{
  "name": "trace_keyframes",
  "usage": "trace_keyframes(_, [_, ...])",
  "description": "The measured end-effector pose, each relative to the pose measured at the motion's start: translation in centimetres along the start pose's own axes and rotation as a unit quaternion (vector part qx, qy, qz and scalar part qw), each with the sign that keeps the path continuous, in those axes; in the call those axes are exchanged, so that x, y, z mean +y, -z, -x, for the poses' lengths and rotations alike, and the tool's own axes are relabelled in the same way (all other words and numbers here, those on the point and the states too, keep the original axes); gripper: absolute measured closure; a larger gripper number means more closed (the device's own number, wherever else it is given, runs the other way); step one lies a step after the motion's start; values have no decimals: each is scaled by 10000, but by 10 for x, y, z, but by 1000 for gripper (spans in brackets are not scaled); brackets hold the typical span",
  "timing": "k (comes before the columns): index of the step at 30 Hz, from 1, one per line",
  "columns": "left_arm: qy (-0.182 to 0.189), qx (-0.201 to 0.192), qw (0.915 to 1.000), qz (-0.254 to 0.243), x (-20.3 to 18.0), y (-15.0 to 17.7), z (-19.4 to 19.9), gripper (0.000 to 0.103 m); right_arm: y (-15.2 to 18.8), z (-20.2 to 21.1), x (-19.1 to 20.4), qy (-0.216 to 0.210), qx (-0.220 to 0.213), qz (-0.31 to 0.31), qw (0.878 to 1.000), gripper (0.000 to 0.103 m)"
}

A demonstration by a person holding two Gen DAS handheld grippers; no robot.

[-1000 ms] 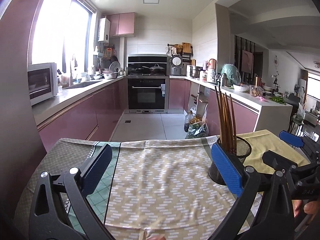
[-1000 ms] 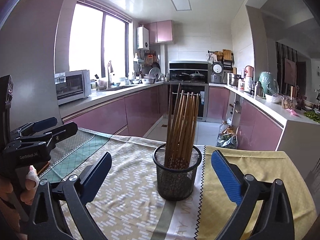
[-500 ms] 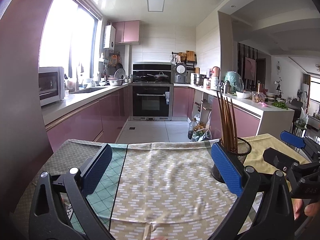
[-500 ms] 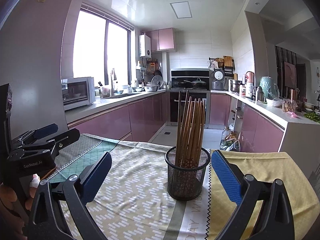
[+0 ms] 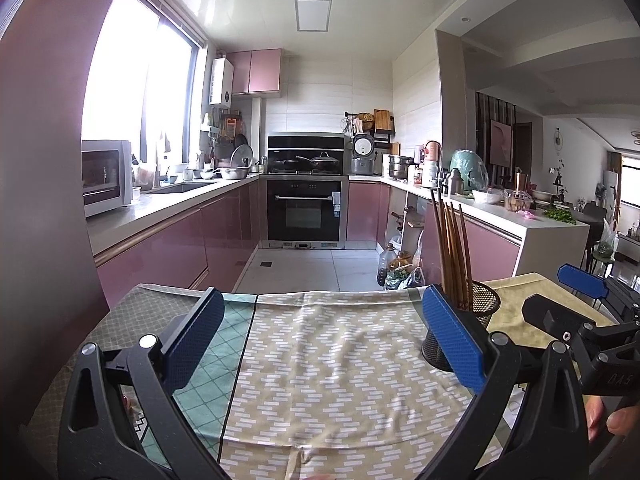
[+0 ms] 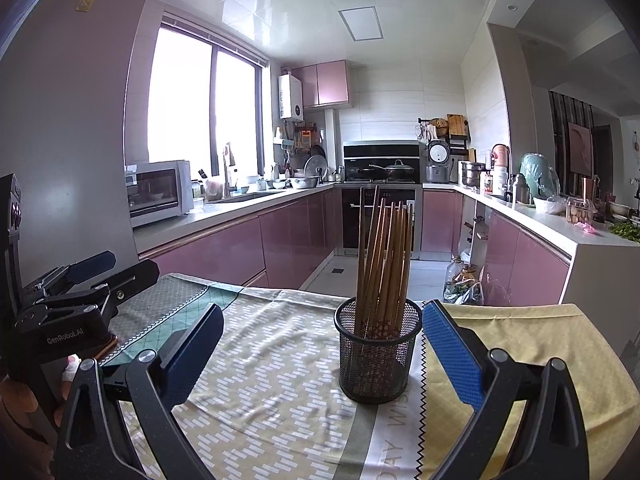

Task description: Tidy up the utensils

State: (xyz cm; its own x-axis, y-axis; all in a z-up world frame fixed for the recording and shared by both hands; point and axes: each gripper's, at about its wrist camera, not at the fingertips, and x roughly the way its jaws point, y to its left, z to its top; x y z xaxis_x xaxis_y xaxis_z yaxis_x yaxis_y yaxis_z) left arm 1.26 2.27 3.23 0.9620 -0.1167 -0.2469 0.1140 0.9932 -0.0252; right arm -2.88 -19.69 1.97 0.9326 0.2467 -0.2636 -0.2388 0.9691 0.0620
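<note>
Rising and backing off over the last second, with both claws, left (image 5: pixel 320 344) and right (image 6: pixel 322 354), spread apart and empty, leaving chopsticks (image 6: pixel 383 264) upright in holder (image 6: pixel 378 354) mid-counter (image 6: pixel 280 392), probably finished.

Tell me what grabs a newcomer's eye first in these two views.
The black mesh holder packed with upright wooden chopsticks stands out first, sitting on the patterned tablecloth between the open blue pads of the right gripper. The left gripper, also open and holding nothing, is over the cloth with the holder just behind its right finger. Behind the table runs a pink-cabinet kitchen.
</note>
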Motion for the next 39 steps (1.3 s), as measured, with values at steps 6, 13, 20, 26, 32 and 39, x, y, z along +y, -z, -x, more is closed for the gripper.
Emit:
trace_keyframes(6, [-21, -6, 10000, 3, 0, 0, 0, 6, 1, 1, 0, 8, -2, -4, 10000, 7])
trace_keyframes(13, [-58, -1, 10000, 12, 0, 1, 0, 6, 1, 2, -1, -5, -3, -17, 10000, 7])
trace_keyframes(20, [-82, -8, 10000, -12, -1, 2, 0, 6, 1, 1, -4, -23, -8, -68, 10000, 7])
trace_keyframes(26, [-88, 6, 10000, -15, -2, 3, 0, 6, 1, 1, -4, -20, -29, -65, 10000, 7])
trace_keyframes(32, [-90, 5, 10000, -18, -3, 3, 0, 6, 2, 1, -4, -23, -14, -78, 10000, 7])
trace_keyframes(39, [-85, 2, 10000, -22, -3, 2, 0, 6, 2, 1, -4, -24, -4, -82, 10000, 7])
